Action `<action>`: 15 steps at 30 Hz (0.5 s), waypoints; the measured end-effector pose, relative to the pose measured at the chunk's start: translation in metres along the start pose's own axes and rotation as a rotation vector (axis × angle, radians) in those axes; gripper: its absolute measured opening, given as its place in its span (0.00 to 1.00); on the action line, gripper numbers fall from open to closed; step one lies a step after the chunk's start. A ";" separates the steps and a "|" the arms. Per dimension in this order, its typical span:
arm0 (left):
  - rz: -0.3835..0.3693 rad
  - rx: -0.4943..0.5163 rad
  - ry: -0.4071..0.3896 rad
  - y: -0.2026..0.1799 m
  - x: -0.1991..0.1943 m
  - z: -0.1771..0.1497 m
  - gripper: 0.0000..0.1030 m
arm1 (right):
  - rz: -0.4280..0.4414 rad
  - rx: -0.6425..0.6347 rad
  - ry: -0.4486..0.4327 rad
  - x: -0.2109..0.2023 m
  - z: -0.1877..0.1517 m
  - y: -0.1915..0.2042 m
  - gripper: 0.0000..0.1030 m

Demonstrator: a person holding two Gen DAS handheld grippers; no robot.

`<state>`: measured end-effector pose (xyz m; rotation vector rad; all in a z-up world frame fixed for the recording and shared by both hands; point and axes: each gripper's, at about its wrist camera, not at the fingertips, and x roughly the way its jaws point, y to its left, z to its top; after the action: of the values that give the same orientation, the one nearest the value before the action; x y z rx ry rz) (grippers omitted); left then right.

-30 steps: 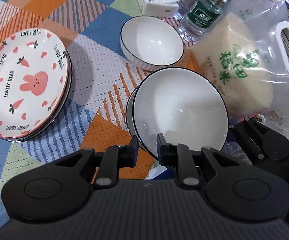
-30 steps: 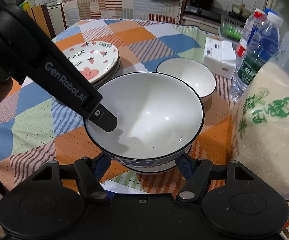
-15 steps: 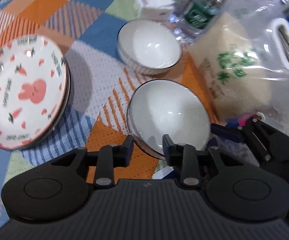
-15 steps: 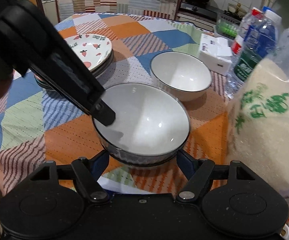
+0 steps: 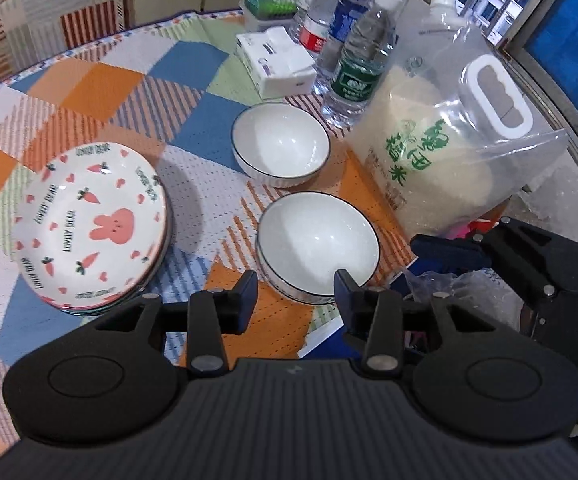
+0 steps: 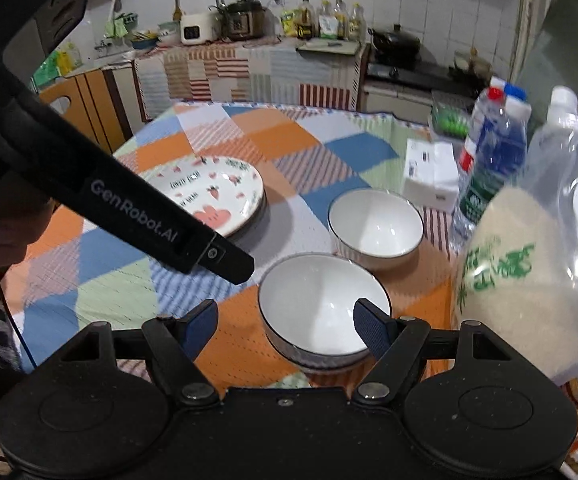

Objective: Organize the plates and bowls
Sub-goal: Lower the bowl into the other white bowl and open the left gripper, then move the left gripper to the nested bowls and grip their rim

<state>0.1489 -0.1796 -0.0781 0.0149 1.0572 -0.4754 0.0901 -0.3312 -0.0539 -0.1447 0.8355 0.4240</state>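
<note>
Two white bowls with thin dark rims sit on the patchwork tablecloth [image 5: 193, 56], both glossy and empty. The nearer bowl [image 5: 317, 245] is nested in another bowl beneath it, whose patterned outer wall shows in the right wrist view; the farther bowl [image 5: 280, 144] stands alone just behind, its outside ribbed. To the left, well apart from the bowls, a stack of shallow round plates [image 5: 93, 224] carries a pink rabbit, carrots and hearts on the top plate.

Right of the bowls stands a clear plastic bag of rice [image 5: 441, 156], with a white handle and green characters. Behind it are clear water bottles [image 5: 359, 64] and a white tissue pack [image 5: 275, 60].

The left gripper [image 5: 296, 292] hangs above the table with its jaws opening and nothing between them. The right gripper [image 6: 285, 326] is spread wide and empty, its blue pads above the stacked bowls without touching them.
</note>
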 end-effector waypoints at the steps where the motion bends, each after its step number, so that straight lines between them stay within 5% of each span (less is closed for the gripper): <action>1: 0.006 -0.004 -0.009 0.001 -0.005 0.000 0.40 | 0.002 -0.006 -0.004 -0.001 0.001 0.002 0.76; 12: 0.032 -0.030 -0.067 0.019 -0.031 0.017 0.46 | -0.005 0.002 -0.040 0.002 0.021 0.000 0.77; 15: 0.036 -0.064 -0.087 0.029 -0.025 0.027 0.51 | -0.002 0.006 -0.049 0.010 0.031 -0.007 0.84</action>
<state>0.1726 -0.1503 -0.0499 -0.0430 0.9847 -0.4065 0.1203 -0.3255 -0.0412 -0.1293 0.7887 0.4211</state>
